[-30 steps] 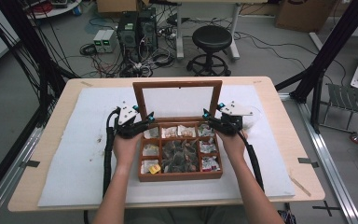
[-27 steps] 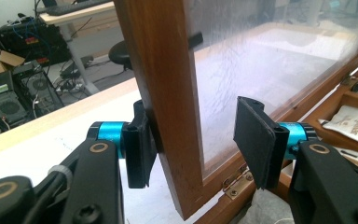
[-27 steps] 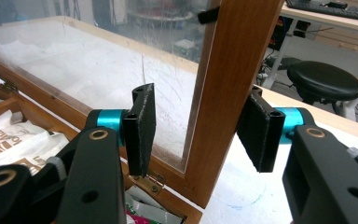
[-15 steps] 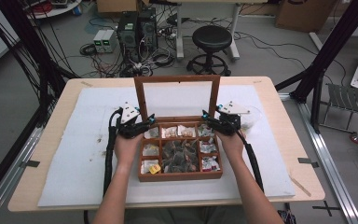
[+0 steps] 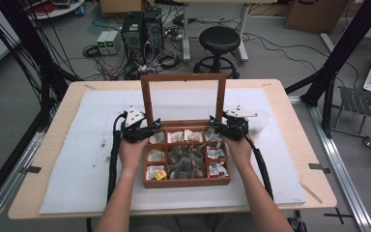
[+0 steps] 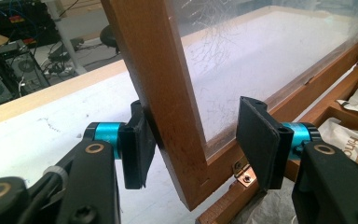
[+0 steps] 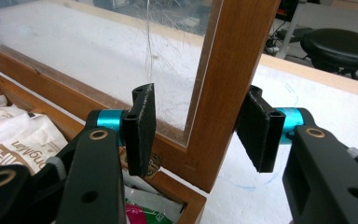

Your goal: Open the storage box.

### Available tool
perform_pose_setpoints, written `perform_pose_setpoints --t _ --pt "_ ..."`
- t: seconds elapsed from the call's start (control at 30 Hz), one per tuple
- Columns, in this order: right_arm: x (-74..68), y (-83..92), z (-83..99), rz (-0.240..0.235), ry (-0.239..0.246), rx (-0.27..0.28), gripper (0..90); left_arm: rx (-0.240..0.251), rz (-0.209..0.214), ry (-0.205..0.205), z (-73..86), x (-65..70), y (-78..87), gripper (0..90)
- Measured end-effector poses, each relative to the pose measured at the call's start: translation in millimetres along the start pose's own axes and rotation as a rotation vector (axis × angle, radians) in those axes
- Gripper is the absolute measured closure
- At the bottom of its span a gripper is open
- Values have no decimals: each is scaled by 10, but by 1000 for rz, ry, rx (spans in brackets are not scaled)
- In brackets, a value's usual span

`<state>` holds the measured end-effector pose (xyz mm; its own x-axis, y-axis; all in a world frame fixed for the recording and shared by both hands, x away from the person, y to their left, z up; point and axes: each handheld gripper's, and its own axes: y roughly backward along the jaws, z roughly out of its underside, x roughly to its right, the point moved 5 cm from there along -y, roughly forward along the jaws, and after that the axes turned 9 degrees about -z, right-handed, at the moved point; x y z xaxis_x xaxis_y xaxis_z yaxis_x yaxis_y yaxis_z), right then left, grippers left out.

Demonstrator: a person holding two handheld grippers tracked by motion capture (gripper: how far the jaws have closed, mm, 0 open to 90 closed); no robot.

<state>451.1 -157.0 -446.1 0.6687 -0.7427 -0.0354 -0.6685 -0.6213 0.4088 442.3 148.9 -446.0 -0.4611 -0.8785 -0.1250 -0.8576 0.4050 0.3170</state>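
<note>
Standing upright at centre frame on the desk [image 5: 290,104], the glazed lid [image 6: 168,79] of the wooden box [image 5: 187,182] has each side post between spread fingers: left gripper [image 6: 191,140] seemingly touching one pad, right gripper [image 7: 200,128] likewise unclamped.

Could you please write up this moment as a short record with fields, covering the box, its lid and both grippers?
Box: brown wooden compartment box on the white mat, holding packets
Lid: wooden-framed clear-pane lid standing raised, hinged at the box's far edge
Left gripper: left gripper open, jaws straddling the lid's left frame post; one jaw looks against the wood, the other stands apart
Right gripper: right gripper open, jaws either side of the lid's right frame post, not clamped
Background: black round stool on the floor beyond the table
</note>
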Motion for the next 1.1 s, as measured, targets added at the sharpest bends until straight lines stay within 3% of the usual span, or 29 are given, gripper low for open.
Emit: perform_pose_setpoints --t 0.23,0.37,0.47,0.83,1.1 --pt "7 -5 13 -10 -17 -7 515 2 12 16 9 -6 -5 468" --pt "10 -3 15 -11 -10 -12 517 4 33 -4 12 -11 1 450" --pt "10 -5 18 -15 -14 -15 517 -21 36 -42 40 5 -13 415" --pt "17 -6 24 -14 -3 -22 518 -22 46 -25 51 0 -20 434" --pt "31 -13 32 -26 -31 -23 520 -11 67 -3 66 -20 -40 428"
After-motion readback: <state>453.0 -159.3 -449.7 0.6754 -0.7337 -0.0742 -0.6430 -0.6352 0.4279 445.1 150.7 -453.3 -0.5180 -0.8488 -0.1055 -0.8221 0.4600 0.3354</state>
